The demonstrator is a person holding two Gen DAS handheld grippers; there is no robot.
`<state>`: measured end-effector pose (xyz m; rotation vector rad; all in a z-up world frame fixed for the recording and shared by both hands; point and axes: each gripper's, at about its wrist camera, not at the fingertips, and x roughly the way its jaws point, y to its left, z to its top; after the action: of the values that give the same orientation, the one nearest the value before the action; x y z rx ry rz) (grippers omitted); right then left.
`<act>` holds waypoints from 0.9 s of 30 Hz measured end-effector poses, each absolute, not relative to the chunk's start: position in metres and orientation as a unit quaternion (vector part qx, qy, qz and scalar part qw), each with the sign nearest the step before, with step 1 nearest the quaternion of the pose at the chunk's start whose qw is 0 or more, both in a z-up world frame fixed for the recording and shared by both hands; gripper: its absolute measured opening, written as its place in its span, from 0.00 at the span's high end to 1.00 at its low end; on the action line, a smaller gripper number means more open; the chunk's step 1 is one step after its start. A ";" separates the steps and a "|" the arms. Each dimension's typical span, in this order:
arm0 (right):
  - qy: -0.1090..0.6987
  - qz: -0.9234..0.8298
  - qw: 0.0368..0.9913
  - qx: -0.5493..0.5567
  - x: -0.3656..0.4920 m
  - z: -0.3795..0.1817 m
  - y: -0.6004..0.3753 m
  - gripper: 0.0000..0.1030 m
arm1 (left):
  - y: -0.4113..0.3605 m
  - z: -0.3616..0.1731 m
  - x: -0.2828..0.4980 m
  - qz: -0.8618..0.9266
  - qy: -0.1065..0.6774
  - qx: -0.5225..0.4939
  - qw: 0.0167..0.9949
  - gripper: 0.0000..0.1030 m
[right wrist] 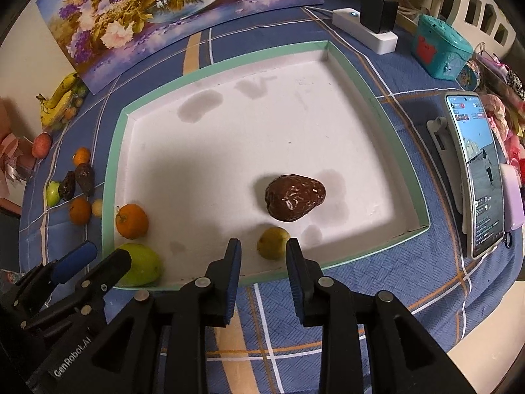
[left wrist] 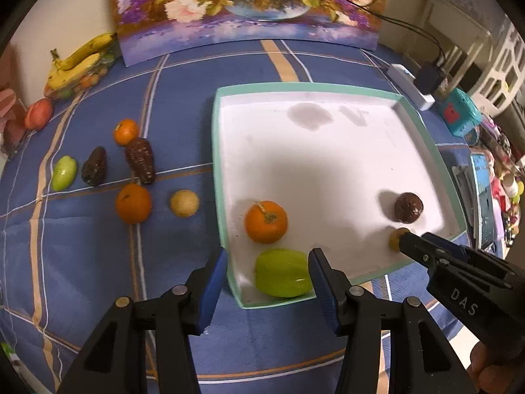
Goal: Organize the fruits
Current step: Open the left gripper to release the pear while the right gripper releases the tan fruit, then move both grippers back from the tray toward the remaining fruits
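Placement step in hand: left gripper (left wrist: 267, 290), lower centre, stands apart around the green fruit (left wrist: 283, 272) in the tray (left wrist: 308, 87); right gripper (right wrist: 263, 257) flanks the yellow fruit (right wrist: 272, 242) unclamped; next, fetch the oranges (left wrist: 133, 203) at left.

- Tray (left wrist: 219, 151): white floor, mint-green rim.
- Tabletop (left wrist: 98, 262) cloth: blue, white and tan plaid lines.
- Orange (left wrist: 265, 221): bright orange.
- Mango (left wrist: 283, 273): lime green.
- Avocado (right wrist: 294, 202): dark brown, pale flecks.
- Painting (left wrist: 249, 3): purple, pink flowers.
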<state>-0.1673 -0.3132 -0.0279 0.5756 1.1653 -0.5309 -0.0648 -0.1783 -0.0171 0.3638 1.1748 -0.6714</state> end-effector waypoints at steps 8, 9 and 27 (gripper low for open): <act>0.537 -0.250 0.764 0.254 -0.167 -0.025 -0.308 0.40 | -0.152 -0.023 -0.040 -0.227 0.552 0.161 0.786 0.28; 0.537 -0.253 0.765 0.252 -0.166 -0.025 -0.308 0.37 | -0.147 -0.025 -0.034 -0.210 0.554 0.160 0.790 0.21; 0.509 -0.237 0.799 0.214 -0.142 -0.022 -0.281 0.08 | -0.085 -0.018 0.009 -0.106 0.536 0.117 0.830 0.00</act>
<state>-0.1421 -0.2814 -0.0222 0.4587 1.0922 -0.5079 0.0093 -0.0853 -0.0178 0.2489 1.1367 -0.2244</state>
